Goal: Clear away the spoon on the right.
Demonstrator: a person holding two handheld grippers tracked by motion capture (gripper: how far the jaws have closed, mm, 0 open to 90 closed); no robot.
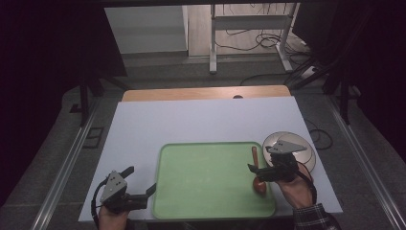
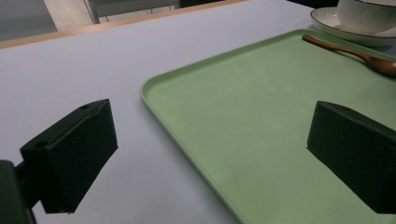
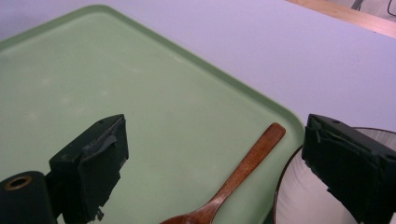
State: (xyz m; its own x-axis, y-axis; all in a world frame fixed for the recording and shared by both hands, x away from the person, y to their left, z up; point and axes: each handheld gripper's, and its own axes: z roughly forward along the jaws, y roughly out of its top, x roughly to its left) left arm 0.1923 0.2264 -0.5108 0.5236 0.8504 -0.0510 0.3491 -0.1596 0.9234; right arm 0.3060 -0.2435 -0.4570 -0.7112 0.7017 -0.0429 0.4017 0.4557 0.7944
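A green tray [image 1: 210,177] lies on the white table near the front edge. A brown wooden spoon [image 1: 257,170] rests flat along the tray's right side, its bowl toward me. My right gripper [image 1: 253,172] hovers just over the spoon with its jaws open; in the right gripper view the spoon [image 3: 238,179] lies between and beyond the jaws, and neither pad touches it. My left gripper [image 1: 141,179] is at the front left, open and holding nothing. One of its jaws is over the table and the other over the tray's left rim [image 2: 187,121].
A white plate with a bowl on it [image 1: 306,143] stands just off the tray's right edge, close behind my right gripper. The table's wooden back edge [image 1: 206,92] is far off, and a metal stand and cables sit on the floor beyond.
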